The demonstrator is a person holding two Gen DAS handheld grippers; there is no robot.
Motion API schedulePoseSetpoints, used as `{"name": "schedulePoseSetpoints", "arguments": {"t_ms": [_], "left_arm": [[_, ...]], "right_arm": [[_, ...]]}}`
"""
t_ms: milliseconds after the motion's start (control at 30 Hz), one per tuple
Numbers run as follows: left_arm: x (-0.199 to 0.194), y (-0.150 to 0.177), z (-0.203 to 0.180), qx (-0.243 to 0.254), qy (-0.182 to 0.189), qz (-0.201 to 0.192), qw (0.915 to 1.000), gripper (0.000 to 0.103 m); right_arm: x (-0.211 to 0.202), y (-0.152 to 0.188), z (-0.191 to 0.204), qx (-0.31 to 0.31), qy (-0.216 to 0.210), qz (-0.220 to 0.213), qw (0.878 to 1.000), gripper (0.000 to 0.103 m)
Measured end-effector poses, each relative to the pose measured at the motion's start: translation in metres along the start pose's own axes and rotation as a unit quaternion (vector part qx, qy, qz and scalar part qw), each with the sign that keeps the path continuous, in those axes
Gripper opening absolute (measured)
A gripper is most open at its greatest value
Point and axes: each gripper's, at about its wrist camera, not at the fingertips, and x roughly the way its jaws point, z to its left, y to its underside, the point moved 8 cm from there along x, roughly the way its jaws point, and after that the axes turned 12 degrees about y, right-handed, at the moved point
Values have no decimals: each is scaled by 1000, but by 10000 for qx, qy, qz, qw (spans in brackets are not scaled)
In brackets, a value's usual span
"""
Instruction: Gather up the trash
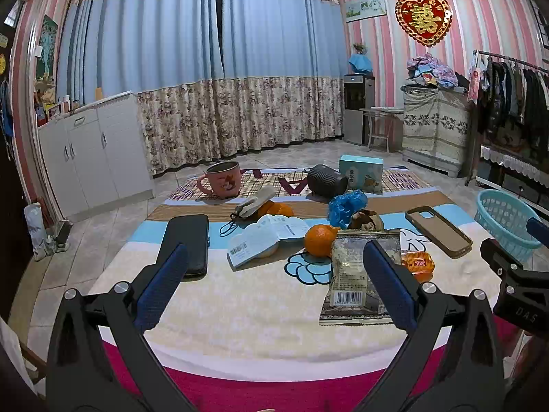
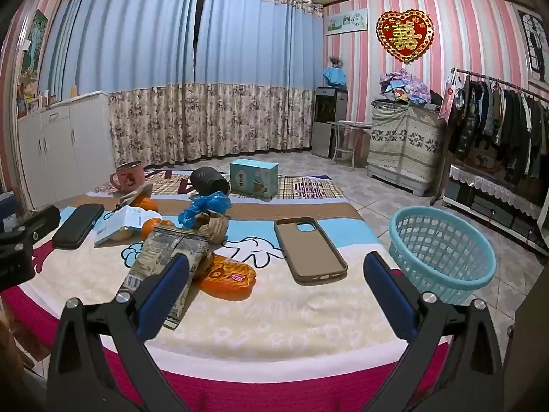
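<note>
Trash lies on the bed blanket (image 1: 240,309): a grey snack bag (image 1: 357,274) (image 2: 164,257), an orange wrapper (image 1: 417,264) (image 2: 226,276), a crumpled brown paper (image 1: 365,221) (image 2: 214,225), a blue plastic bag (image 1: 346,204) (image 2: 204,206) and a white package with a barcode (image 1: 264,240) (image 2: 120,221). A light blue basket (image 2: 442,257) (image 1: 504,216) stands at the bed's right edge. My left gripper (image 1: 274,257) is open and empty above the near blanket, its right finger over the snack bag. My right gripper (image 2: 278,267) is open and empty, between the snack bag and the basket.
A brown phone case (image 2: 308,250) (image 1: 437,226), a black case (image 1: 188,243), oranges (image 1: 319,240), a pink mug (image 1: 223,178), a dark speaker (image 1: 326,180) and a teal box (image 1: 360,171) also lie on the bed. Cupboards stand left, a clothes rack right.
</note>
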Motion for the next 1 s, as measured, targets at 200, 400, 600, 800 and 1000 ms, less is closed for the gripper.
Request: {"name": "schedulePoseSetpoints", "arguments": {"t_ms": [200,400,600,800,1000], "left_arm": [[2,1,-1,-8,2,22,10000,98],[2,1,0,-11,5,20,10000,98],[2,1,0,-4,2,24,10000,98],[3,1,0,0,11,39,10000,98],[2,1,-1,-2,9,37,10000,98]], "right_arm": [[1,0,-1,-14,4,14,10000,99],[2,1,0,-31,16,7,10000,99],[2,2,-1,-35,20,19,10000,99],[2,3,-1,-39,19,17,10000,99],[3,4,-2,-44,9,38,10000,99]]}}
